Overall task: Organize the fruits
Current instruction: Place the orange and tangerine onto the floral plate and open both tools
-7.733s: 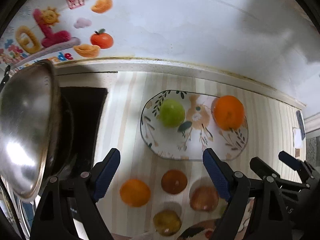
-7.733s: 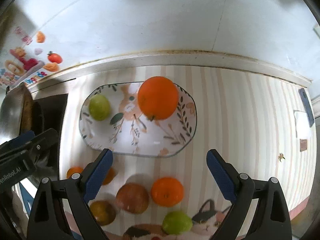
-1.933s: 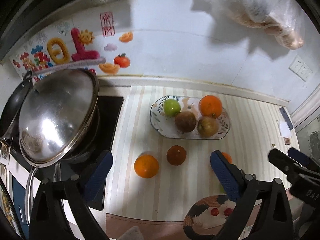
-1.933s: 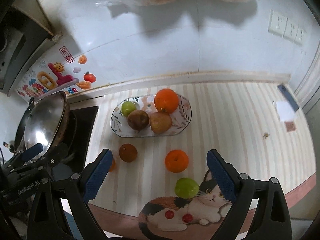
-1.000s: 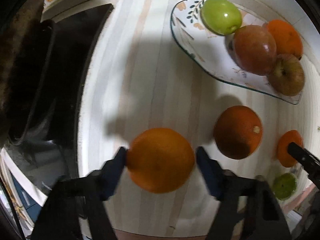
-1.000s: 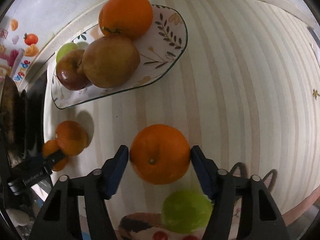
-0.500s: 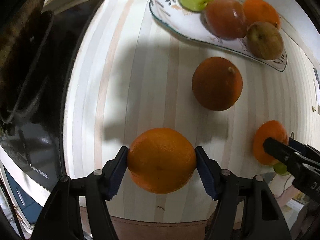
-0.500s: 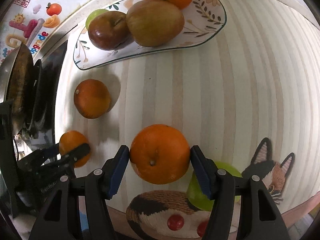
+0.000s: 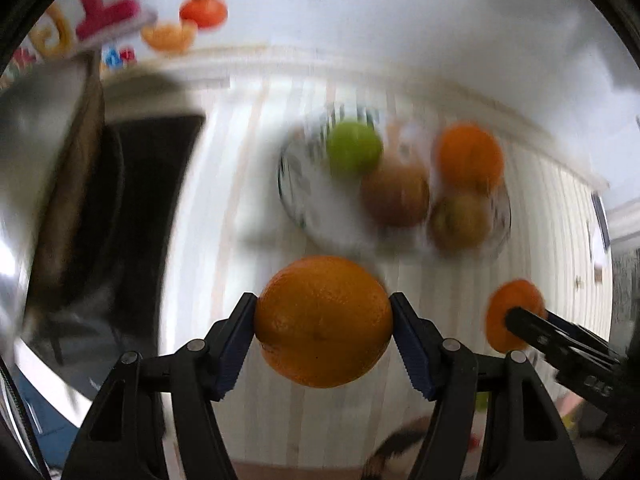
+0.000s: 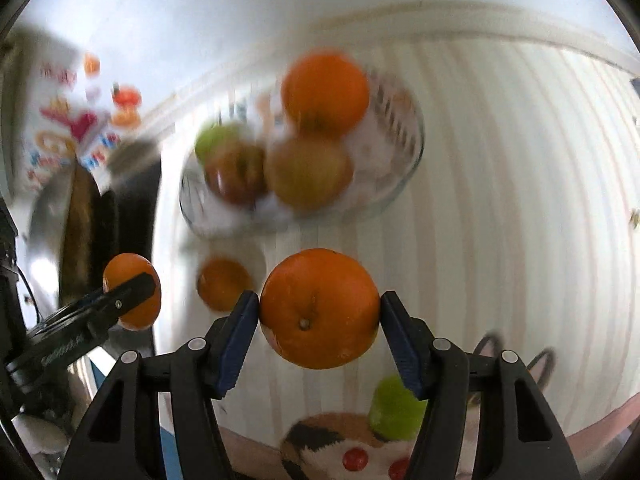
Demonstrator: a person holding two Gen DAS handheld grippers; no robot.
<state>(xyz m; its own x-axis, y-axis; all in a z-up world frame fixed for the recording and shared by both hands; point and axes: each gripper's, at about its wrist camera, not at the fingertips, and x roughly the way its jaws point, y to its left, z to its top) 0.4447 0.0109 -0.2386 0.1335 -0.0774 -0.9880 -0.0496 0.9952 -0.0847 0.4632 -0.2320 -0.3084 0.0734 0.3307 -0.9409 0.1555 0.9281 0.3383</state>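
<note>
1. Two black grippers with blue pads are seen, each clamped on one round orange: the left gripper (image 9: pixel 323 322) is closed on a large orange (image 9: pixel 323 321) raised above the worktop, and the right gripper (image 10: pixel 319 312) is closed on a second orange with a visible stem dimple (image 10: pixel 319 308).
2. In the right wrist view the left gripper (image 10: pixel 120 298) is seen from the side with its orange (image 10: pixel 132 297).
3. Four fruits are counted on the oval floral-patterned plate (image 10: pixel 404 160): one green apple (image 9: pixel 354 152), one orange (image 10: pixel 325 92), one dark red apple (image 10: pixel 236 176) and one yellowish-brown apple (image 10: pixel 308 174).
4. Two fruits are left lying loose: a dull orange (image 10: pixel 224 284) on the pale striped worktop (image 10: pixel 500 200) just before the plate, and a green apple (image 10: pixel 394 410) at a cat-patterned mat (image 10: pixel 320 448).
5. Colourful wall stickers (image 9: pixel 120 16) are blurred; no writing can be read there.
6. Lettering on the left gripper's body is too blurred to be read.
</note>
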